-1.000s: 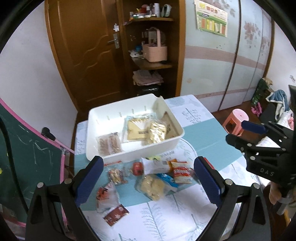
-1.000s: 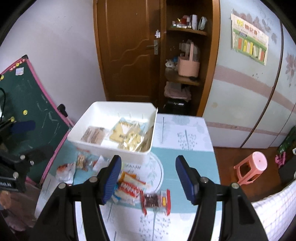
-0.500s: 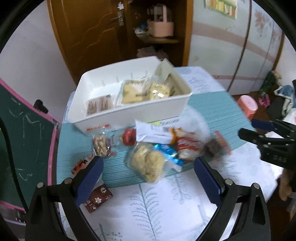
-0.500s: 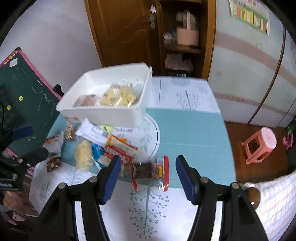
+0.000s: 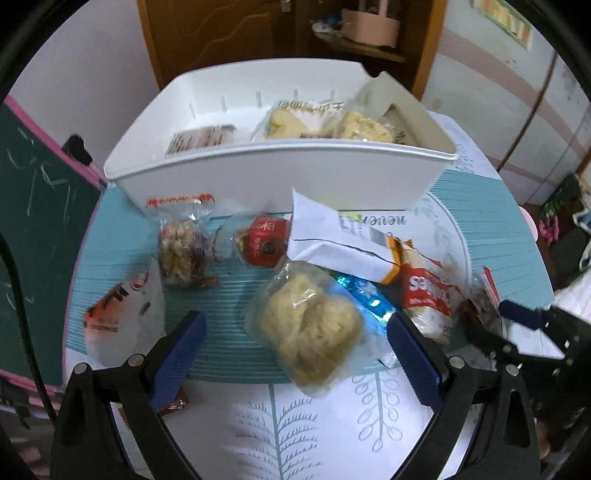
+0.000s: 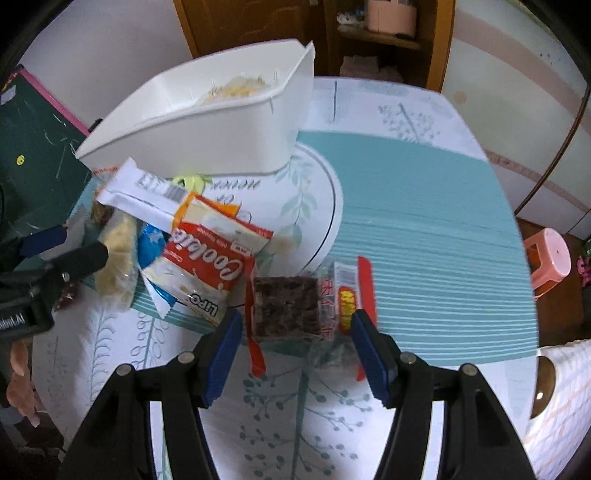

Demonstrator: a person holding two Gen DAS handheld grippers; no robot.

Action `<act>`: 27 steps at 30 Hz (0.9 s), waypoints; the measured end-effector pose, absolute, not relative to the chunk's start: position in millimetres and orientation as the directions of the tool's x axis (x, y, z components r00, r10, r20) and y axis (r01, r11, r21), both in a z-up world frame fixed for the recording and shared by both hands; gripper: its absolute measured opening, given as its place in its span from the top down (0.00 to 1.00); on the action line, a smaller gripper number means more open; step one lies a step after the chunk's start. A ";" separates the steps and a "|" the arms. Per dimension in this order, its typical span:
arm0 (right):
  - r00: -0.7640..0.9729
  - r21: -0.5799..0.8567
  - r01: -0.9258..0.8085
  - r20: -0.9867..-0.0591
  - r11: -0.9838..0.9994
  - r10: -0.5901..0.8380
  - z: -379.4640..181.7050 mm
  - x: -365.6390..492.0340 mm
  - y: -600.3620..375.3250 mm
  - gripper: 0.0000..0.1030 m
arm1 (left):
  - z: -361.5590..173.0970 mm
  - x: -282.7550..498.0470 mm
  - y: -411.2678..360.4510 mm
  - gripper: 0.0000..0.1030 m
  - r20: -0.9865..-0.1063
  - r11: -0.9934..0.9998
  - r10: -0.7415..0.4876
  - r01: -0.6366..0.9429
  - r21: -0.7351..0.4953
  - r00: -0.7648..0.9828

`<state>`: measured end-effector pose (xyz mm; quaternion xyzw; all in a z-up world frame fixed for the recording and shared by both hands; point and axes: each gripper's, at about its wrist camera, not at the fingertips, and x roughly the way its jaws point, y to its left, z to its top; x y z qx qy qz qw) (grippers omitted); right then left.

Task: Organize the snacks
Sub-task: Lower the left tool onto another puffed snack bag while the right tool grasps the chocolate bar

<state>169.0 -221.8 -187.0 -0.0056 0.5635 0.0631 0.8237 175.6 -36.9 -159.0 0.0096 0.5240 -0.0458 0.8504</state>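
A pink stool [image 6: 547, 255] stands on the floor beside the table [image 6: 424, 206], near a wooden door [image 5: 207, 33].

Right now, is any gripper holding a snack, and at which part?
Nothing is held. The left gripper and right gripper are open, each just above a snack packet.

In the right wrist view, the white bin [image 6: 207, 125] shows mostly its outer wall, so its contents stay hidden apart from a blurred yellow patch at the rim. The blue packet [image 6: 151, 240] (centre left) lies largely under the Cookies bag [image 6: 210, 269]. The pink stool [image 6: 550, 258] is cut by the right edge.
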 end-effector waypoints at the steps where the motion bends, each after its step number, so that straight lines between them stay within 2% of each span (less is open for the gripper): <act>1: 0.360 0.043 -0.109 -0.929 0.993 0.080 -190.7 169.8 -220.3 0.40 | -161.3 176.9 -36.0 0.05 -0.894 0.996 -0.072 0.083 -0.039 0.442; 6: 0.394 -0.023 -0.137 -0.918 0.990 0.034 -196.4 168.3 -207.9 0.34 | -174.9 184.8 -30.5 0.05 -0.902 0.995 -0.103 0.058 -0.087 0.419; 11: 0.436 -0.046 -0.135 -0.900 0.990 0.018 -197.7 164.4 -204.3 0.33 | -186.3 192.7 -24.9 0.05 -0.911 0.988 -0.151 0.021 -0.155 0.384; 13: 0.445 -0.048 -0.130 -0.895 0.990 0.015 -197.3 163.8 -205.4 0.35 | -192.8 195.1 -23.3 0.05 -0.918 0.986 -0.160 0.007 -0.169 0.363; 17: 0.459 -0.045 -0.119 -0.888 0.992 0.015 -195.0 159.0 -209.6 0.48 | -199.1 195.5 -22.9 0.05 -0.923 0.984 -0.167 -0.003 -0.179 0.346; 23: 0.459 -0.045 -0.119 -0.888 0.992 0.015 -192.9 153.5 -209.2 0.54 | -207.3 182.8 -24.4 0.05 -0.935 0.981 -0.188 0.004 -0.196 0.300; 25: 0.458 -0.045 -0.115 -0.889 0.992 0.013 -192.7 151.5 -208.3 0.55 | -208.1 175.3 -26.6 0.08 -0.936 0.983 -0.179 0.018 -0.182 0.304; 26: 0.457 -0.043 -0.114 -0.889 0.993 0.014 -192.5 150.2 -208.1 0.56 | -207.7 169.9 -28.9 0.15 -0.936 0.986 -0.163 0.032 -0.161 0.313; 27: 0.456 -0.039 -0.113 -0.890 0.993 0.017 -192.3 149.8 -207.9 0.56 | -207.1 165.9 -30.9 0.27 -0.936 0.990 -0.143 0.043 -0.137 0.322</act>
